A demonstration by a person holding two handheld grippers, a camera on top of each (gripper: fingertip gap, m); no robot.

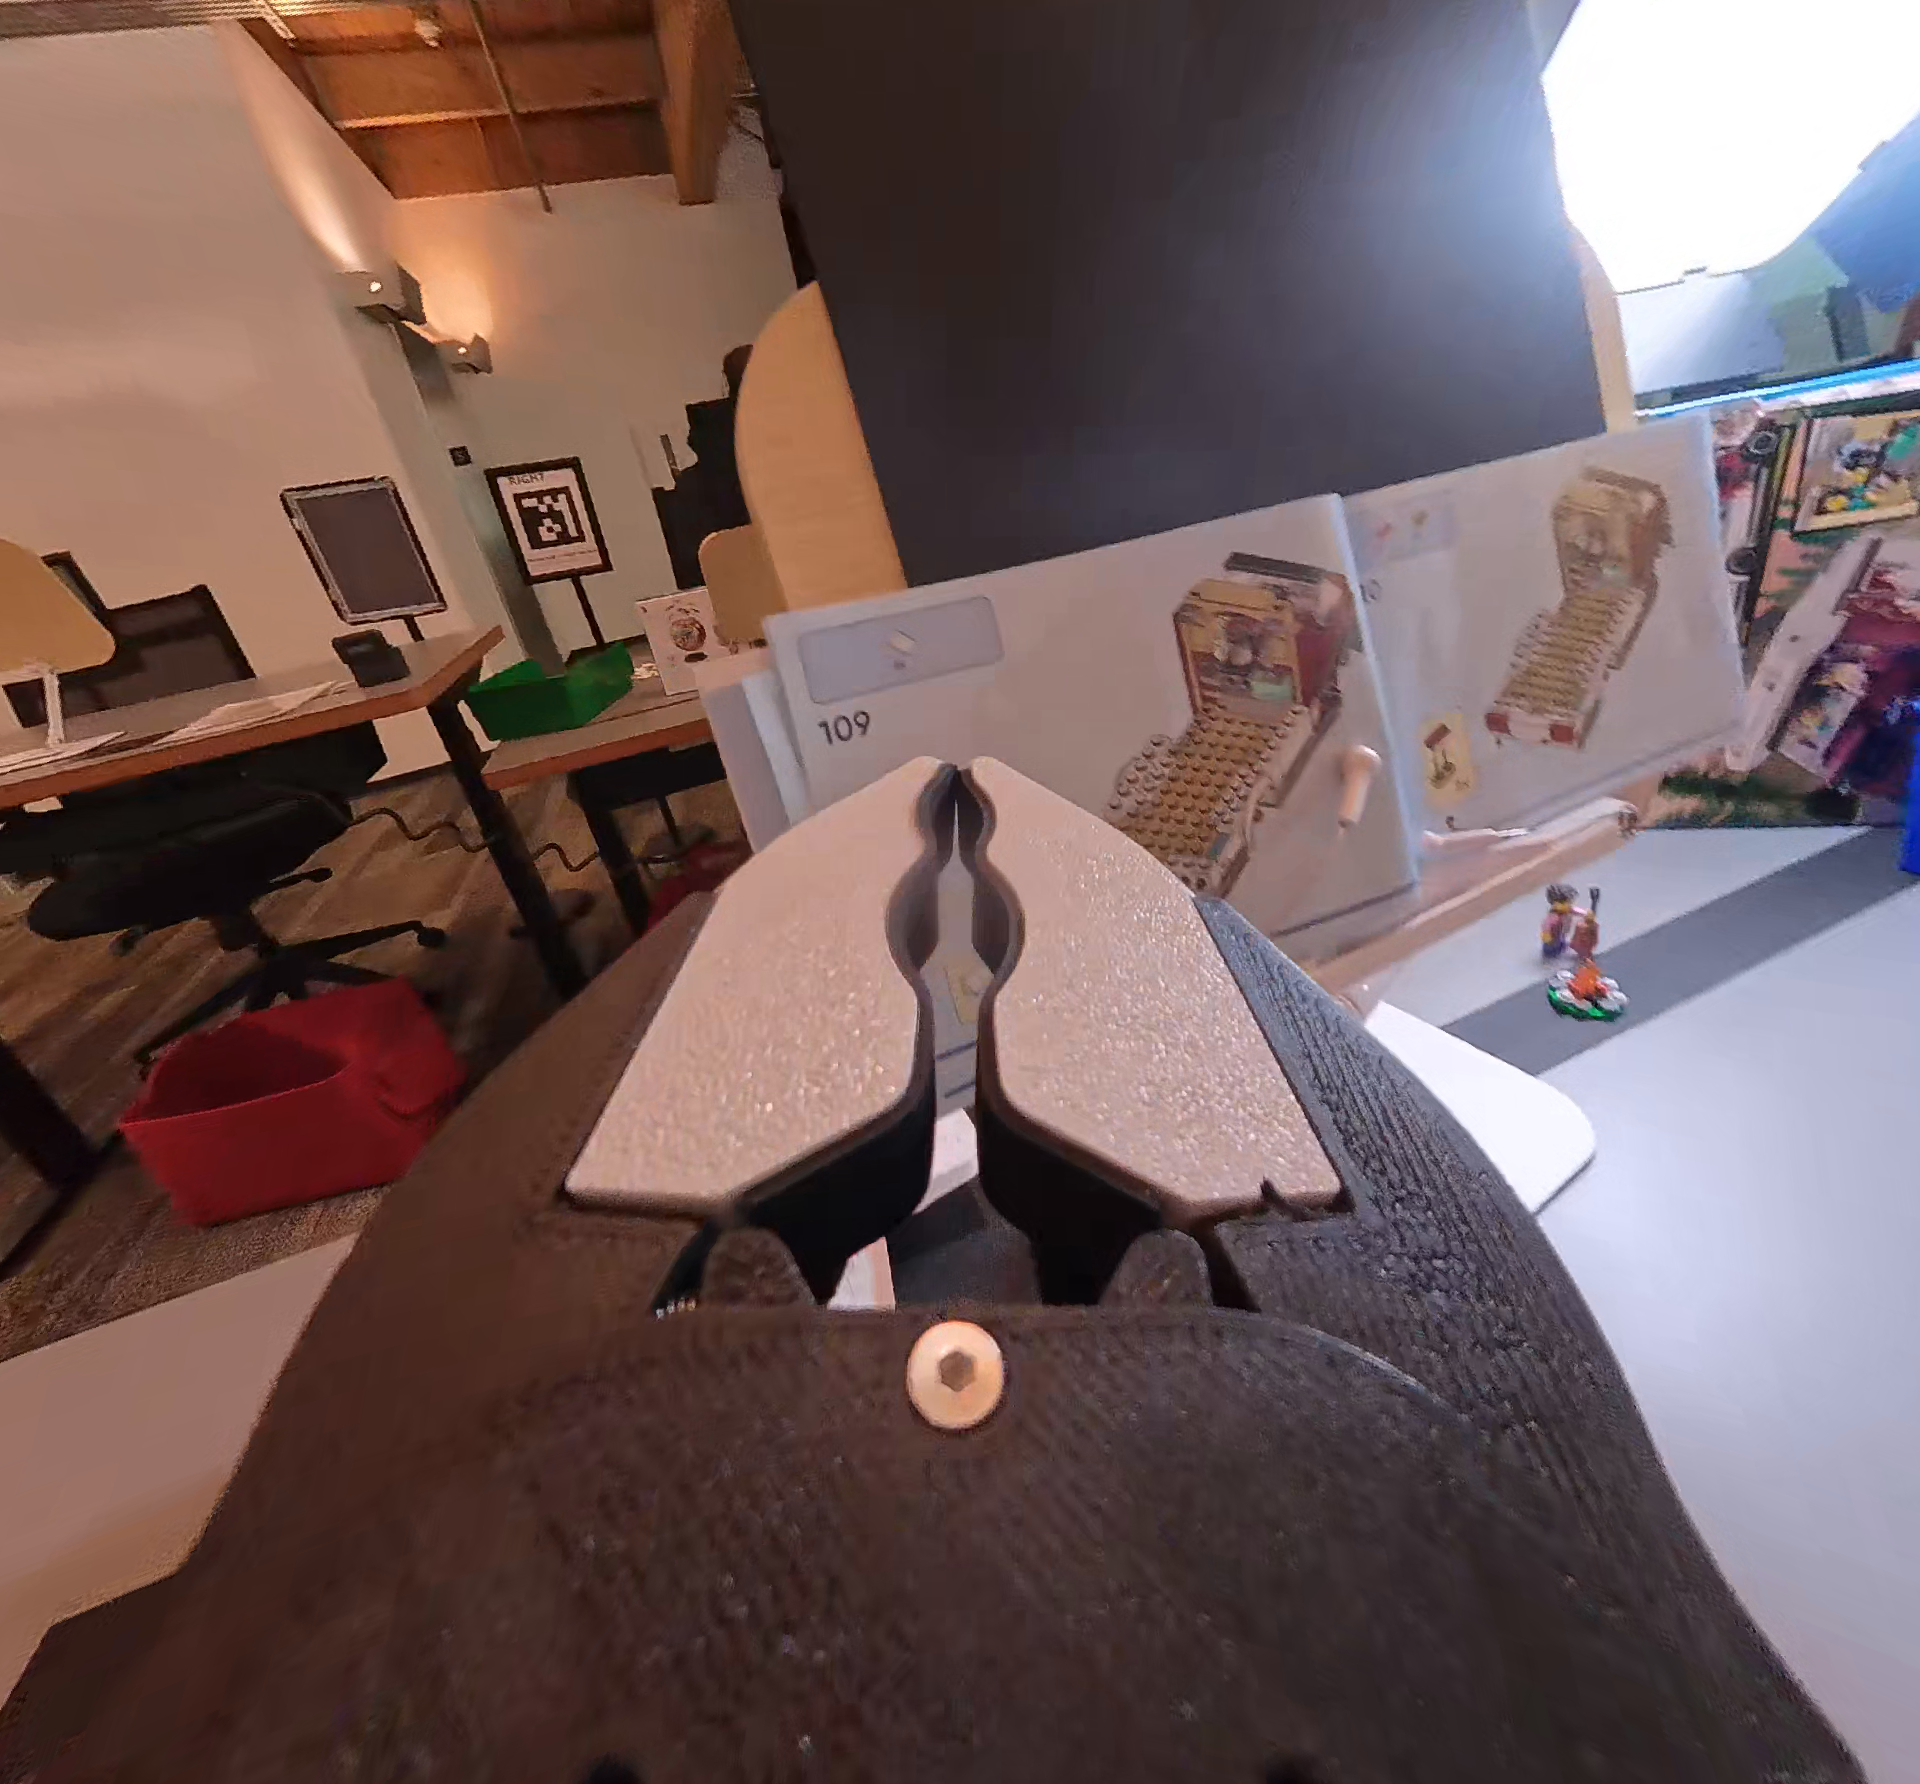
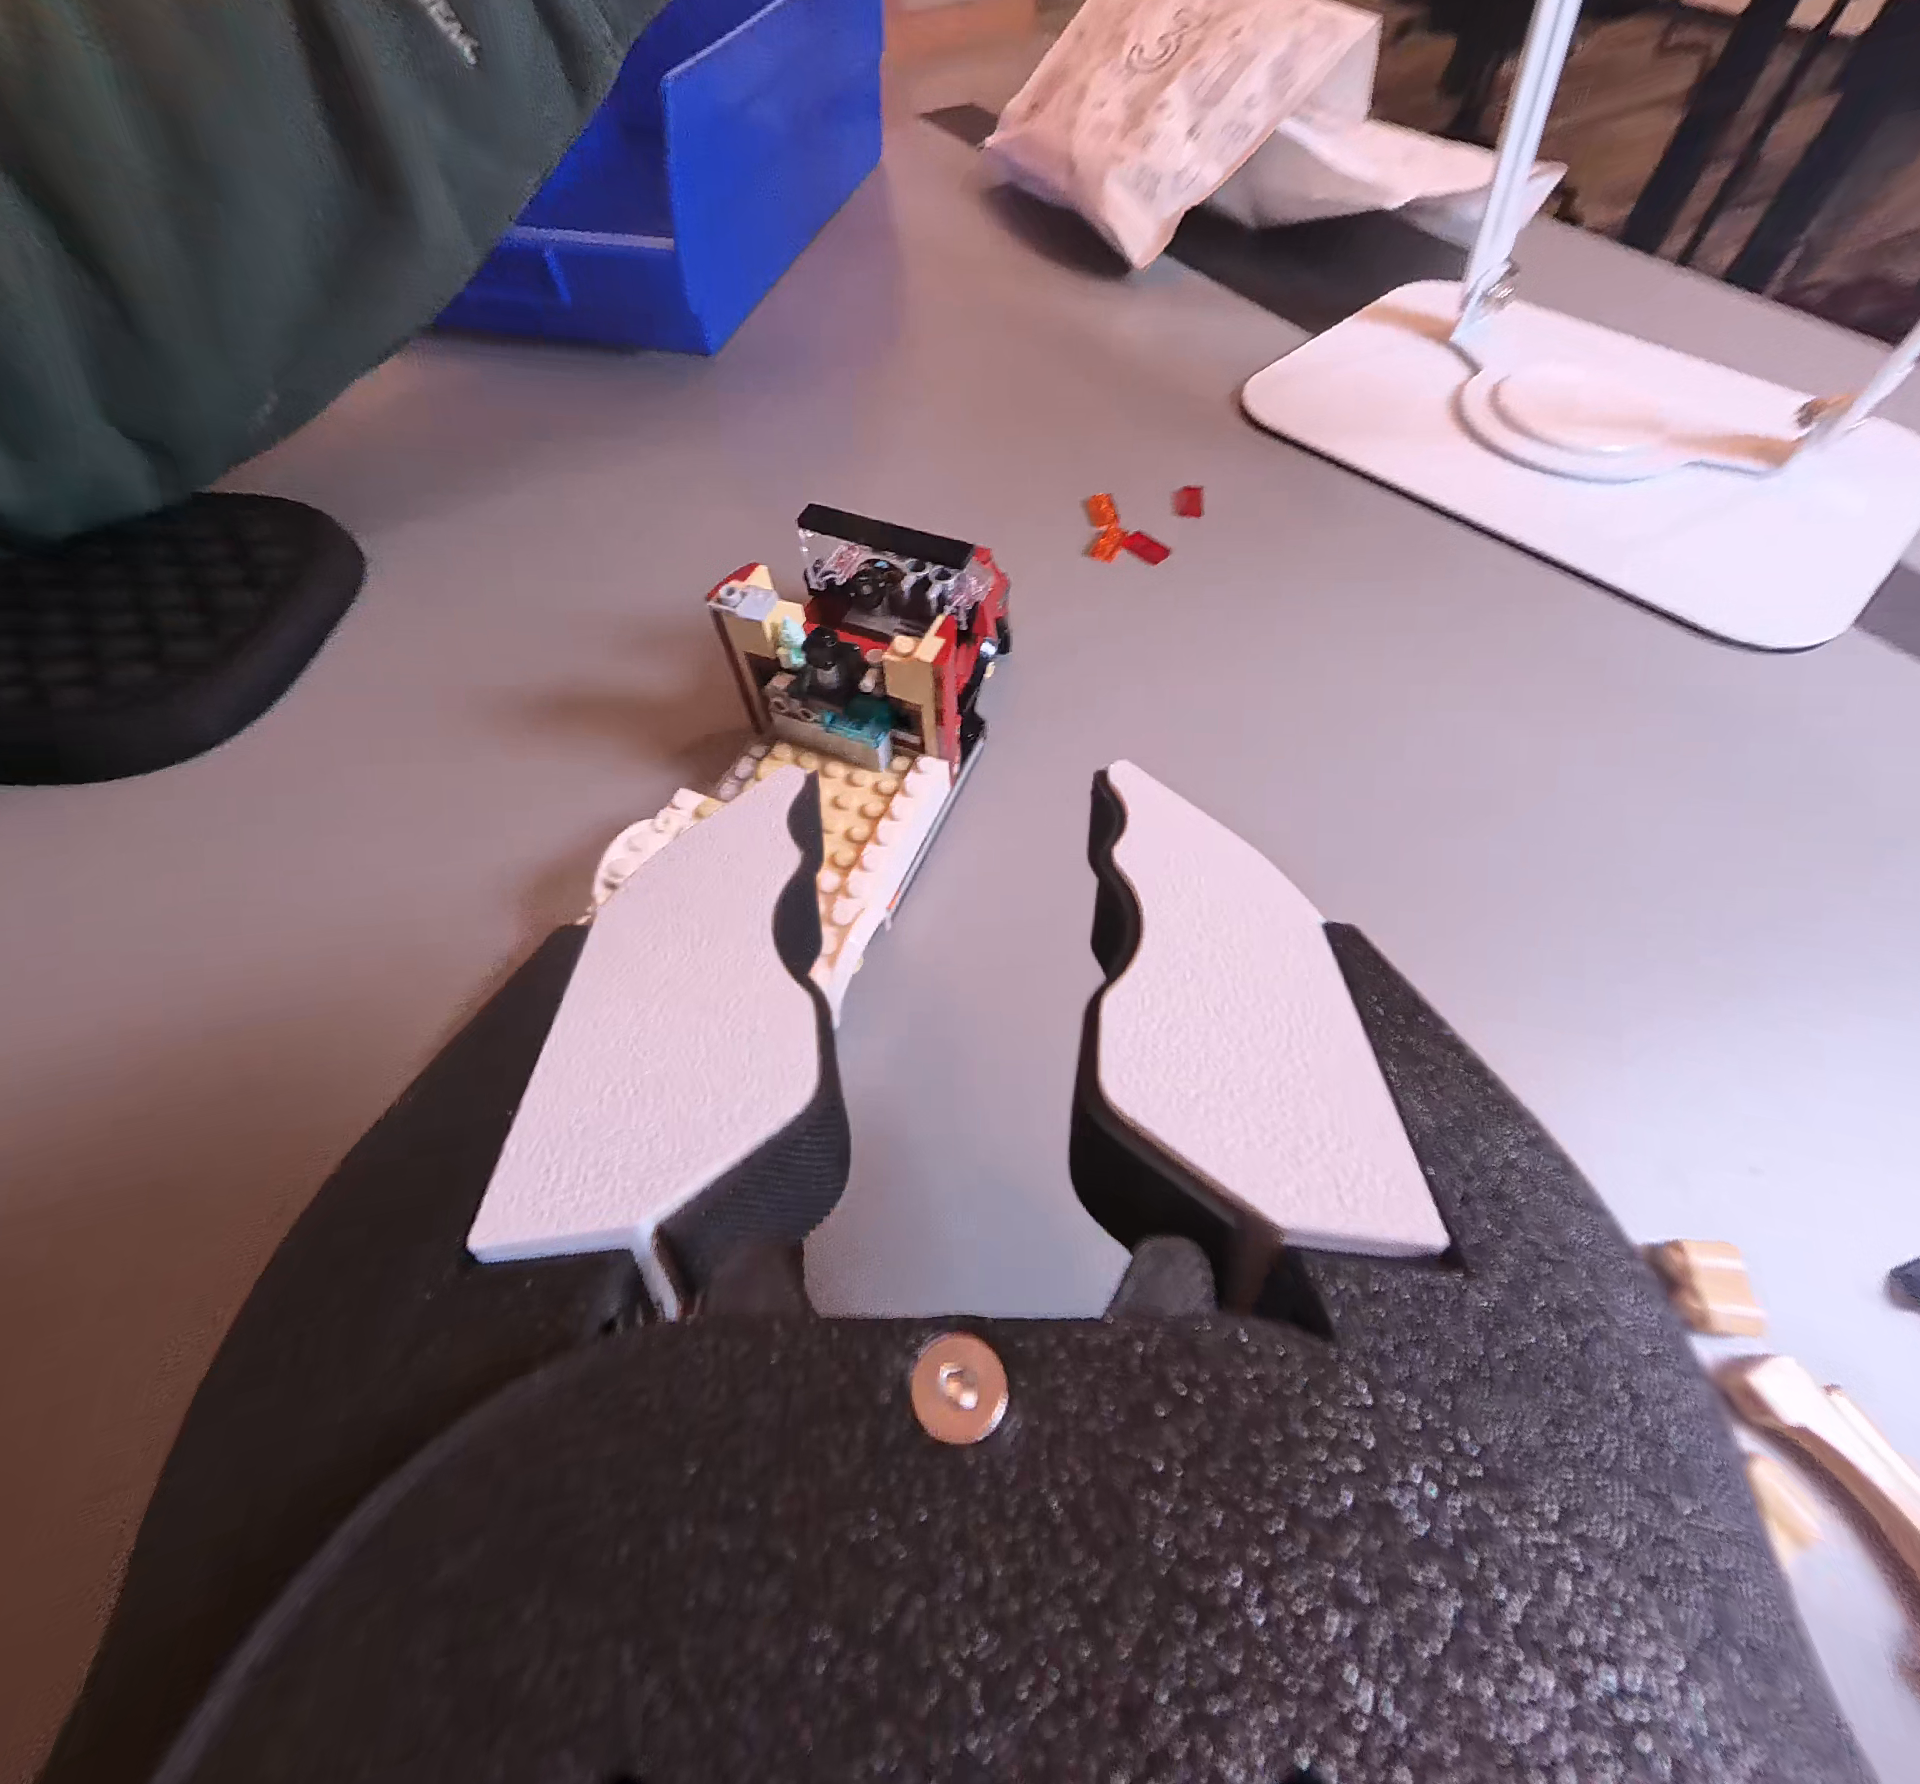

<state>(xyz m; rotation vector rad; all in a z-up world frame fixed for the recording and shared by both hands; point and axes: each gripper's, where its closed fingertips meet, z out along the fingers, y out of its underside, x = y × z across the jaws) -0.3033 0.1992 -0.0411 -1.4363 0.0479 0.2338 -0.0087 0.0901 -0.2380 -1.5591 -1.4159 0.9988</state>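
Progress: brick model (image 2: 862,695) stands part-built on the grey table (image 2: 1351,851) — a cabin of red, tan and black plastic is up at the far end, while the studded tan floor with white edge pieces is bare of walls
Loose pieces: a few small translucent red and orange plastic bits (image 2: 1127,529) lie apart from the model, near the flat white stand base (image 2: 1621,498); tan pieces (image 2: 1714,1287) lie at the right edge
Left gripper (image 1: 957,784): raised off the table, its wavy black pads drawn together at the tips, with nothing plainly between them; it points at the open instruction booklet (image 1: 1143,695) of matte paper
Right gripper (image 2: 951,789): partly spread over the table — its left finger (image 2: 707,955) overlaps the model's floor, whether it touches cannot be told; no pad presses anything
Textures: fingers faced in pebbled white plates, bodies in rough black printed plastic
Surroundings: glossy blue plastic bin (image 2: 727,155), crumpled white paper bag (image 2: 1174,82), green fleece sleeve (image 2: 208,124)
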